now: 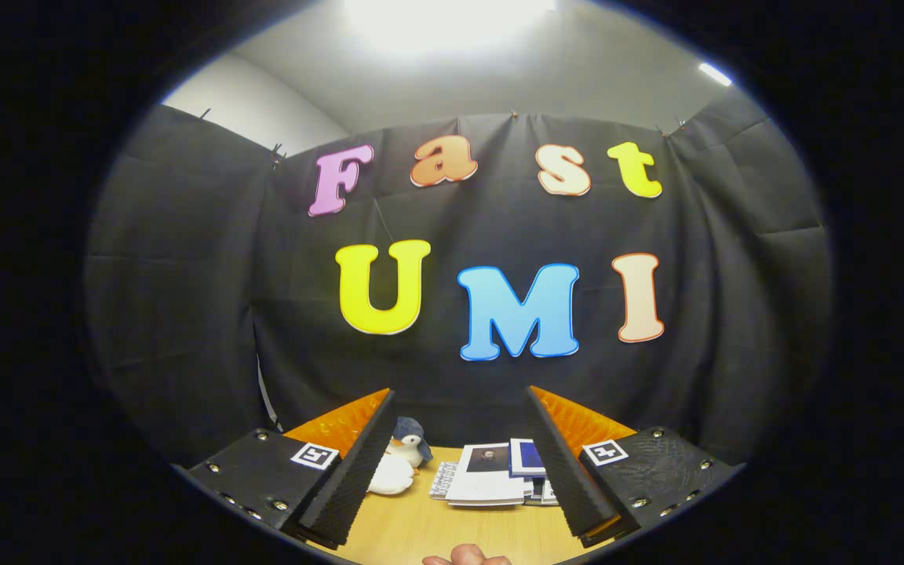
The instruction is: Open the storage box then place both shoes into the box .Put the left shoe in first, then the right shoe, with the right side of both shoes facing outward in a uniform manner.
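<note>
A black cloth wall (452, 377) is hanging beyond the gripper (460, 463), whose fingers are standing spread with nothing between them. On the wooden table (421, 526), booklets (487, 475) are lying ahead; a plush penguin (405, 455) is sitting beside the left finger. A fingertip (468, 555) is showing nearest. Box and shoes: location cannot be told.

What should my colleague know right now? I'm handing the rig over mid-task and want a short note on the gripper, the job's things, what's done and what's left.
Gripper: jaws open, holding nothing, raised and looking across the wooden table toward the black cloth wall.
Beyond the jaws: a penguin plush toy by one finger and a stack of booklets toward the other.
A fingertip of a person shows at the near table edge.
Storage box and shoes: I see none from here, so I cannot tell whether anything is done.
Left, as far as the view tells: open the box, put in the left shoe, then the right, right sides facing outward.
</note>
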The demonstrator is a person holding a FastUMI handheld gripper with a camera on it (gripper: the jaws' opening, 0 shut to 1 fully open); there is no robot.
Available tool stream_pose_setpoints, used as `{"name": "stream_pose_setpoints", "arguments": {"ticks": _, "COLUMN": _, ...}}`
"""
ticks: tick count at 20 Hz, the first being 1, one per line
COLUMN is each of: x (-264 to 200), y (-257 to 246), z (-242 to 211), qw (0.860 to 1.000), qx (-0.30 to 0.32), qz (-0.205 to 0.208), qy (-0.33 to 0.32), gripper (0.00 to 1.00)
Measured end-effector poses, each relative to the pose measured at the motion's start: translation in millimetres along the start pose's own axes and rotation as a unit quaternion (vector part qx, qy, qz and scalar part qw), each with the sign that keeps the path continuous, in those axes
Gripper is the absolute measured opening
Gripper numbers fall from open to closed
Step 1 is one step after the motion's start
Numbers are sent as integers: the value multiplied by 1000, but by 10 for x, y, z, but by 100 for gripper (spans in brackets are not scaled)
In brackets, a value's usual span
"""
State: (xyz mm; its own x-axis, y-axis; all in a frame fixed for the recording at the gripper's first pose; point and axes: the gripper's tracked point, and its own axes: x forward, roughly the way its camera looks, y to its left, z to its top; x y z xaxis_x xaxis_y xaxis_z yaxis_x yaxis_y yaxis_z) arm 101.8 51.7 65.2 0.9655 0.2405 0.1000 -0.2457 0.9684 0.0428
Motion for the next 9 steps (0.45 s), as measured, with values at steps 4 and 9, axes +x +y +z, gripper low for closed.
{"name": "stream_pose_setpoints", "arguments": {"ticks": 4, "x": -197, "y": -88, "z": -37, "qw": 999, "qx": -34, "qz": -10, "qy": -27, "gripper": 98}}
{"name": "stream_pose_setpoints", "arguments": {"ticks": 9, "x": -272, "y": -129, "z": -21, "qw": 999, "qx": -38, "qz": -1, "qy": -31, "gripper": 97}}
